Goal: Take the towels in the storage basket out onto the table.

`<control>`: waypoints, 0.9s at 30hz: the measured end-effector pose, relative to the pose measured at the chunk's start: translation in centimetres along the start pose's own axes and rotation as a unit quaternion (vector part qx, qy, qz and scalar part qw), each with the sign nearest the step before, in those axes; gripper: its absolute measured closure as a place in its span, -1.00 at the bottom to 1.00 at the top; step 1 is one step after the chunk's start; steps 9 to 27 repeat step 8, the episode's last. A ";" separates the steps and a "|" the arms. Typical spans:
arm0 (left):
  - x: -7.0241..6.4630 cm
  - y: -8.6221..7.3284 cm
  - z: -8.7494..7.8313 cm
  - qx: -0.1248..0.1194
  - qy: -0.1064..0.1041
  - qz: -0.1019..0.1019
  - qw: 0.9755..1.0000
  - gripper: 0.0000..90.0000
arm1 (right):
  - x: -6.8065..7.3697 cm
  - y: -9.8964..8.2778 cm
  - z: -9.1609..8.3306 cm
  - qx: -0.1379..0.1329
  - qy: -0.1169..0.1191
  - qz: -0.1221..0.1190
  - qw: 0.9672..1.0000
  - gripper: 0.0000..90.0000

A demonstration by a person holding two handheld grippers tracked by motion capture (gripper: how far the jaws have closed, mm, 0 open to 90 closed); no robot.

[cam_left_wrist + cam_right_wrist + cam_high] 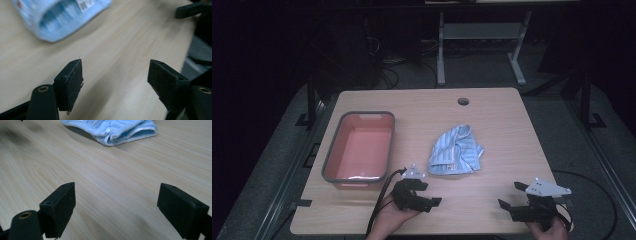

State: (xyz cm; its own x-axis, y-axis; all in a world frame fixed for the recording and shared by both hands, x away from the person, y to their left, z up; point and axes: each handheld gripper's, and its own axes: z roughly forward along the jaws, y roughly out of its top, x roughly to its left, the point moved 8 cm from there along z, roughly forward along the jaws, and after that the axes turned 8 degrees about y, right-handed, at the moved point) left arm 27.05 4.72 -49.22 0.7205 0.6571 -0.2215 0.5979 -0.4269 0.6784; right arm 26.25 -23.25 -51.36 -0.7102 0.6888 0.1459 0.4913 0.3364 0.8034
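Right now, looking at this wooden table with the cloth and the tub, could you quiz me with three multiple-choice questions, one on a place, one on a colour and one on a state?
1. Where does the crumpled light-blue striped cloth lie?
A. inside the tub
B. on the bare light wooden table, right of the tub
C. on the floor

2. What colour is the inside of the rectangular grey-rimmed plastic tub?
A. pink
B. green
C. yellow

3. How do the jaws of the left hand-held gripper stand?
A. clamped on the cloth
B. shut on nothing
C. open, with nothing between them

Answers:
1 B: the high view shows the cloth on the tabletop, apart from the tub.
2 A: the tub's floor and walls show pink.
3 C: the left gripper view shows bare wood between the two pads.
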 end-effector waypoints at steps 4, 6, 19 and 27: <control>-0.2 -0.8 0.0 0.006 0.011 0.016 1.000 -0.38 | 0.3 0.1 -0.1 -0.004 0.004 -0.004 1.000 -0.68; 0.0 -1.0 0.0 0.003 0.019 0.021 1.000 -0.38 | 0.4 0.1 -0.2 -0.005 0.005 -0.007 1.000 -0.68; 0.0 -1.3 0.0 0.004 0.012 0.017 1.000 -0.38 | 0.6 0.0 -0.3 -0.008 0.010 -0.008 1.000 -0.68; 0.0 -1.3 0.0 0.004 0.012 0.017 1.000 -0.38 | 0.6 0.0 -0.3 -0.008 0.010 -0.008 1.000 -0.68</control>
